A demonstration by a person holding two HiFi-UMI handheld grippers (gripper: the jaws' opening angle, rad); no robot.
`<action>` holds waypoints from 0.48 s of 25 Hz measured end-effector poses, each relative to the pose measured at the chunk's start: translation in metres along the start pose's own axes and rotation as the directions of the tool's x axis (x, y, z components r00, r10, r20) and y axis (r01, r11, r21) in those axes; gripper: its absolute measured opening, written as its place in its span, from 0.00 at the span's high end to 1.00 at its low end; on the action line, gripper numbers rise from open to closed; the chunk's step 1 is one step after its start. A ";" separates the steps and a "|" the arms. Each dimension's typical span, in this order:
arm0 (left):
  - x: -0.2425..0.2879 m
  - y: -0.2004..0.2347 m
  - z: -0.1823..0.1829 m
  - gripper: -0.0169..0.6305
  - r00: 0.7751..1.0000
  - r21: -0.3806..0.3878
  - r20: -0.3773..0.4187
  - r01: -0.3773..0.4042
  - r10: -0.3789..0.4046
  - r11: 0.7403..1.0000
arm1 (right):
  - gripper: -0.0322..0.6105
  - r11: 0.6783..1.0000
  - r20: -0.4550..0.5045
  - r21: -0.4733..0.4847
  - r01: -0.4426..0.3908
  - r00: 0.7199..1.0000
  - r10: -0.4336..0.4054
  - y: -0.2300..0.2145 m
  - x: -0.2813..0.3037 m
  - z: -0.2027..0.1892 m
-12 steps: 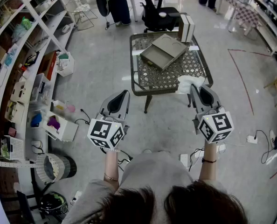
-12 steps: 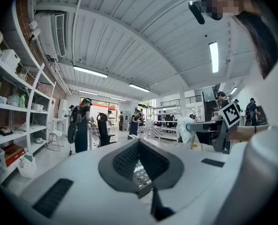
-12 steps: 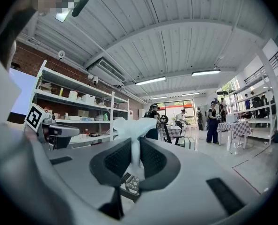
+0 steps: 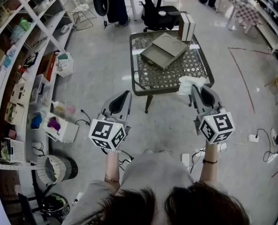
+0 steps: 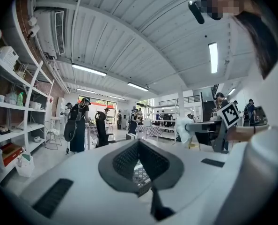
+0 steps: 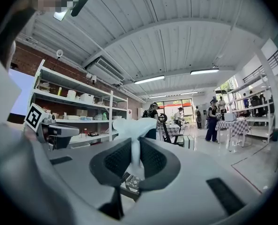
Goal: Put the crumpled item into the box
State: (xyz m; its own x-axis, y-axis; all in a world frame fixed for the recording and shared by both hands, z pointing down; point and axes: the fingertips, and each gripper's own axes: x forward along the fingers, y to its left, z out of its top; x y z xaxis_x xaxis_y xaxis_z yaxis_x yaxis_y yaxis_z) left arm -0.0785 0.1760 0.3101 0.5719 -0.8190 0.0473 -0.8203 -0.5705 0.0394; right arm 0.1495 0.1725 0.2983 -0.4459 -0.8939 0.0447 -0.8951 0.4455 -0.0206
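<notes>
The crumpled item (image 4: 189, 84) is a wad of white paper, pinched between the pads of my right gripper (image 4: 195, 89), which is held level at the near right corner of the table. In the right gripper view the wad (image 6: 132, 125) sticks up from the right gripper (image 6: 135, 149). The box (image 4: 164, 50) is a flat grey open tray lying askew on the glass table (image 4: 135, 74), beyond the wad. My left gripper (image 4: 126, 95) hovers over the floor left of the table. In its own view the left gripper (image 5: 139, 145) has its jaws together with nothing between them.
Upright white packages (image 4: 187, 27) stand at the table's far right corner, with a black office chair (image 4: 157, 13) behind. Shelving (image 4: 17, 55) with bins runs along the left. A bucket (image 4: 54, 168) and cables lie on the floor. People stand in the far background.
</notes>
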 end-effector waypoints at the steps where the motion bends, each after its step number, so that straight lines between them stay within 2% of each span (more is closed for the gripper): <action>1: 0.000 0.001 0.000 0.95 1.000 0.000 0.000 0.003 -0.003 1.000 | 0.85 1.000 0.000 0.003 0.003 1.000 -0.003 0.000 0.001 -0.001; 12: -0.007 0.025 -0.001 0.95 0.999 0.025 -0.004 0.050 -0.050 0.998 | 0.85 0.999 0.019 0.022 0.037 0.999 -0.037 0.019 0.020 -0.007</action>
State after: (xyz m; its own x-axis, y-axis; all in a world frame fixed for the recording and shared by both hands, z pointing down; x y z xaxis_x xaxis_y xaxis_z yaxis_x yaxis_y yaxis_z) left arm -0.1034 0.1676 0.3118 0.6123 -0.7891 0.0498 -0.7905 -0.6123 0.0166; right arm 0.1236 0.1630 0.3058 -0.4121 -0.9108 0.0262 -0.9108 0.4109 -0.0407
